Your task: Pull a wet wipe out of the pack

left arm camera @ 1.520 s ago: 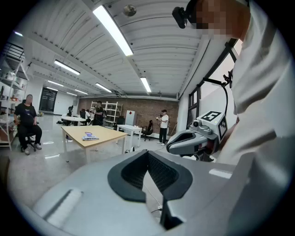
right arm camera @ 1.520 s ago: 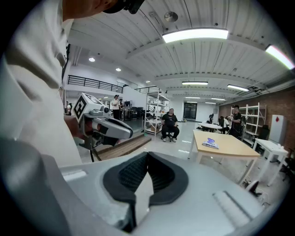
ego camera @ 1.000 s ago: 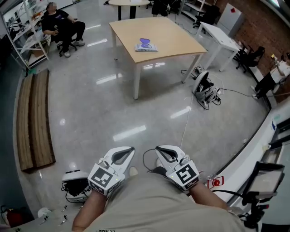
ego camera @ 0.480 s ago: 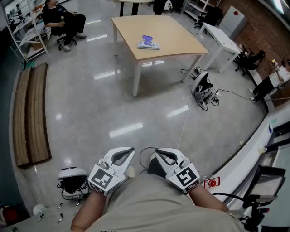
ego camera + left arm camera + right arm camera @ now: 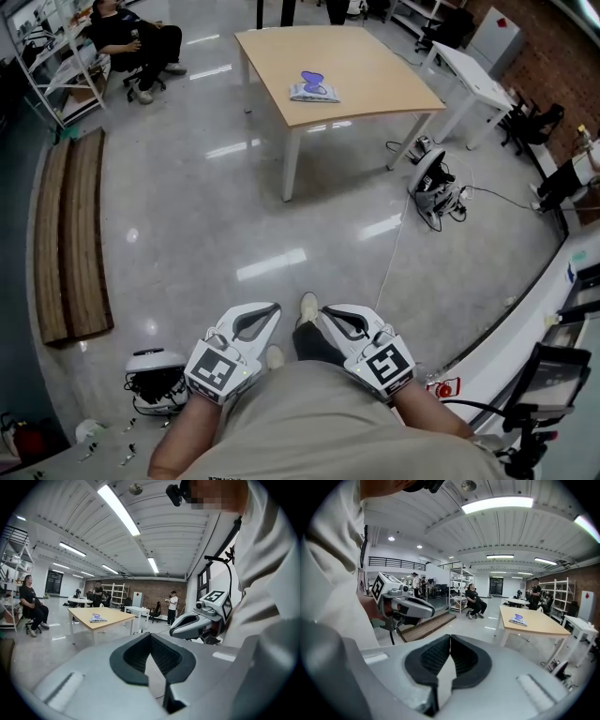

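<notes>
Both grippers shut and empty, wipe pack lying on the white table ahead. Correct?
Not quite. The wipe pack lies on the wood-topped table, not the white one, as the head view shows. The left gripper and right gripper are indeed shut and empty.

Bright ceiling strips (fisheye-warped edges)

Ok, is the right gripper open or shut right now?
Shut. In its own view the right gripper has its dark pads meeting at the tips, with nothing held between them.
</notes>
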`<state>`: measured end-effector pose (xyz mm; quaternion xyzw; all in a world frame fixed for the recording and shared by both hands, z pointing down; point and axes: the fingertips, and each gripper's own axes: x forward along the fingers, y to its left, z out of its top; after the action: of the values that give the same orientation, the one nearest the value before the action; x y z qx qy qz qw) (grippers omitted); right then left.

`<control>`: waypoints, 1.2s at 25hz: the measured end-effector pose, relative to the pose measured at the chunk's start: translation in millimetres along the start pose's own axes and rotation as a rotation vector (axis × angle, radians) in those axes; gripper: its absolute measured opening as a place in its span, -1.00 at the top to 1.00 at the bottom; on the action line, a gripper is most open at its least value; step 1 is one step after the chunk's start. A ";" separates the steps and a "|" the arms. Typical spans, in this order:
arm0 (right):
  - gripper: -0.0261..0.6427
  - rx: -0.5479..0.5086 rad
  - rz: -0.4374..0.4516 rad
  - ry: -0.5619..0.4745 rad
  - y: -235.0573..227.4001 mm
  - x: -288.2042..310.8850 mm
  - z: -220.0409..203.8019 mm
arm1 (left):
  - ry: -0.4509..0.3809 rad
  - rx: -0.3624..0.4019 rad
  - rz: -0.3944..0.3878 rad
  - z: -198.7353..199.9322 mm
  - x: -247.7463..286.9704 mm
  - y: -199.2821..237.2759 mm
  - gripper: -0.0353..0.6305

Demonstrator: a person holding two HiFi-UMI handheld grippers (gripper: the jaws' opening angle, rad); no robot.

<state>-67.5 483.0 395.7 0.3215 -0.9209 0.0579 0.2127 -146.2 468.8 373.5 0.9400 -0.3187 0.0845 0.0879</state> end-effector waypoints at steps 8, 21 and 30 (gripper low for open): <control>0.91 0.018 0.026 -0.037 -106.8 32.2 9.7 | 0.037 -0.026 -0.019 17.1 91.2 48.0 0.90; 0.91 0.016 0.039 -0.063 -281.1 52.8 9.6 | 0.011 -0.023 0.042 88.4 251.2 109.3 0.89; 0.91 0.066 0.037 -0.037 -333.2 99.6 9.8 | 0.046 -0.017 0.085 87.5 294.2 177.0 0.89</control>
<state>64.6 162.0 419.5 0.3121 -0.9281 0.0862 0.1840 -15.7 139.4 371.5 0.9225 -0.3571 0.1072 0.0995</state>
